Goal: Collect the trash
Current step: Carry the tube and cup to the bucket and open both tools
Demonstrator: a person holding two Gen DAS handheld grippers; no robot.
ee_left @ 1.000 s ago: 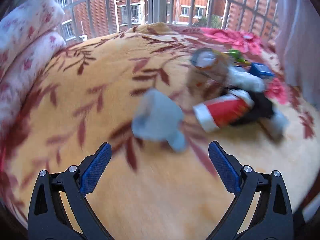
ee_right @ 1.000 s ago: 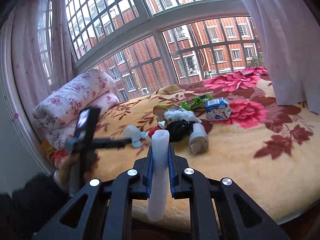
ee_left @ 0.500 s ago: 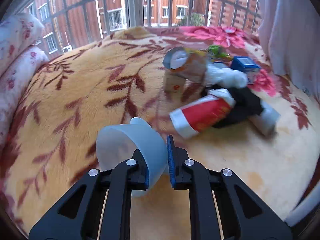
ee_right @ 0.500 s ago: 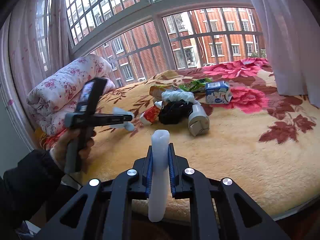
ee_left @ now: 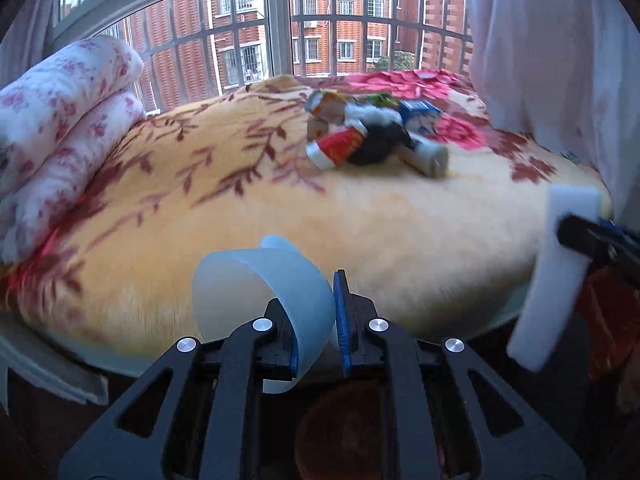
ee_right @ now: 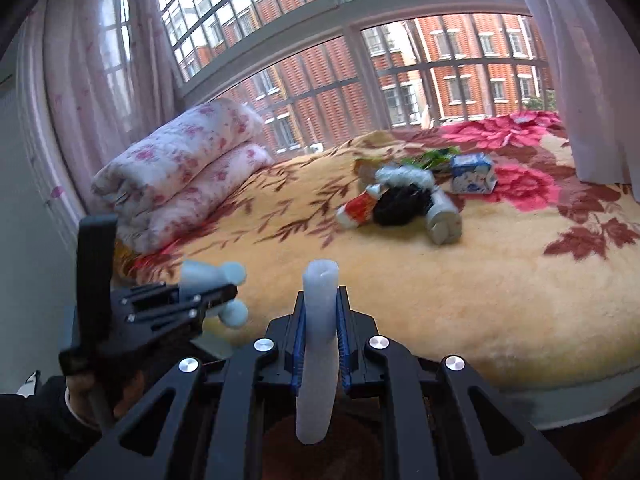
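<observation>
My left gripper (ee_left: 316, 320) is shut on a pale blue plastic cup piece (ee_left: 264, 292), held off the near edge of the bed; it also shows in the right wrist view (ee_right: 212, 292). My right gripper (ee_right: 320, 332) is shut on a white foam tube (ee_right: 318, 344), which also shows at the right in the left wrist view (ee_left: 556, 276). A trash pile lies on the bed: a red and white tube (ee_left: 338, 146), black cloth (ee_left: 380, 142), a grey can (ee_left: 428, 156), a blue carton (ee_left: 420, 116) and a brown carton (ee_left: 326, 114).
The bed's yellow floral blanket (ee_left: 240, 200) fills the middle. A rolled floral quilt (ee_left: 60, 120) lies at the left by the barred window. A white curtain (ee_left: 560, 60) hangs at the right. A dark round opening (ee_left: 340, 428) lies below both grippers.
My left gripper closed on the blue cup piece on the bed and pulled it back off the near edge. My right gripper kept the foam tube and drew back slightly.
</observation>
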